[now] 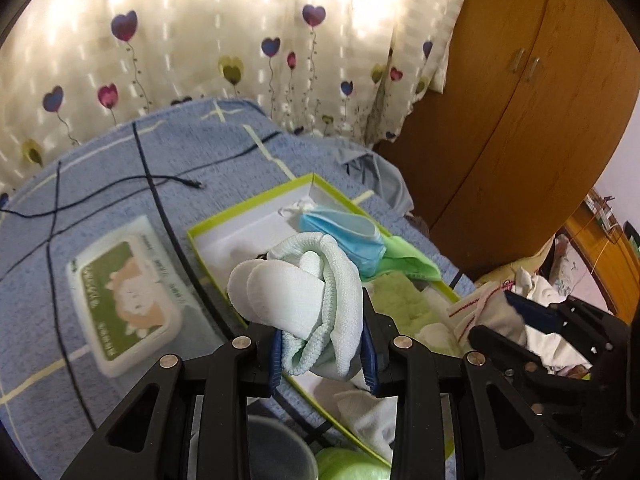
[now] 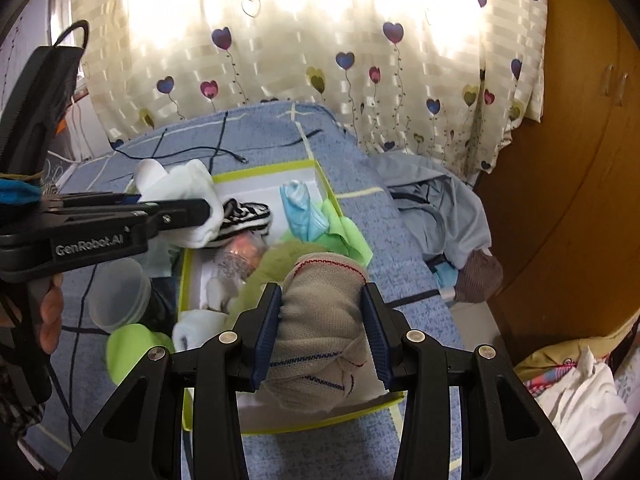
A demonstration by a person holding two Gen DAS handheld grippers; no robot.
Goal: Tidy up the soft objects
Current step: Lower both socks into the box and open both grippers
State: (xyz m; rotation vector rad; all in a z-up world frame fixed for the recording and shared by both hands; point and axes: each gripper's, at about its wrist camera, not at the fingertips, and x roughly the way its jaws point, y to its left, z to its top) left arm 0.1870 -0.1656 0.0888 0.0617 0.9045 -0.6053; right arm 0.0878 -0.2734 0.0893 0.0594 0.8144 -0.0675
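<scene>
Left claw (image 1: 323, 354) clamped on mint sock bundle (image 1: 304, 296), right claw (image 2: 323, 336) on beige rolled cloth (image 2: 320, 320), both above the green-rimmed box (image 2: 272, 170).

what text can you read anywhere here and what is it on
"GenRobot.AI": on the side of the left gripper, seen from the right wrist.
Wipes pack: print runs along the label edges, but it is too blurred to read.
No other readable text; the box, socks and cloth roll in the right gripper show none.
</scene>
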